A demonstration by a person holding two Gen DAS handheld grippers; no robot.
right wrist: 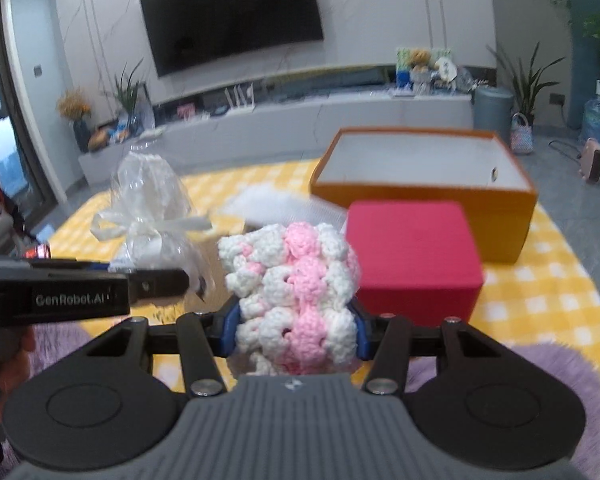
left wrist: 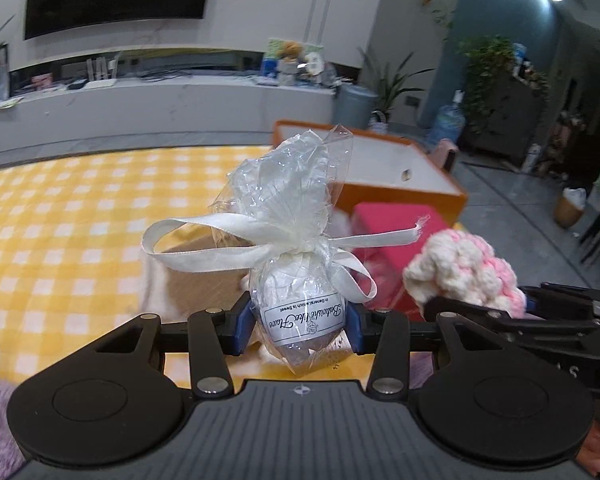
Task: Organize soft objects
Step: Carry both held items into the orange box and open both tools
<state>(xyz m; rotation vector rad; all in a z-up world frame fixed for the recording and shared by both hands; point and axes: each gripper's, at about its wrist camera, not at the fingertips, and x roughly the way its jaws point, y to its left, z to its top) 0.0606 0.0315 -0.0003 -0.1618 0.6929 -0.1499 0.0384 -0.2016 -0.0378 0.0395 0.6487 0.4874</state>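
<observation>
Between the left gripper's (left wrist: pixel 299 326) blue pads sits a cellophane-wrapped white bundle (left wrist: pixel 296 312), pinched at its labelled base, white ribbon (left wrist: pixel 204 236) tied round the neck, held clear of the yellow checked cloth (left wrist: pixel 60 216). Right gripper (right wrist: pixel 296 332) clamps a pink-and-white crochet piece (right wrist: pixel 292 288), also lifted. Just beyond: red box (right wrist: pixel 414 256), closed. Behind it, orange box (right wrist: pixel 496 216), open, white interior, nothing visible inside. Purple fluffy fabric (right wrist: pixel 540 364) at the near edge.
</observation>
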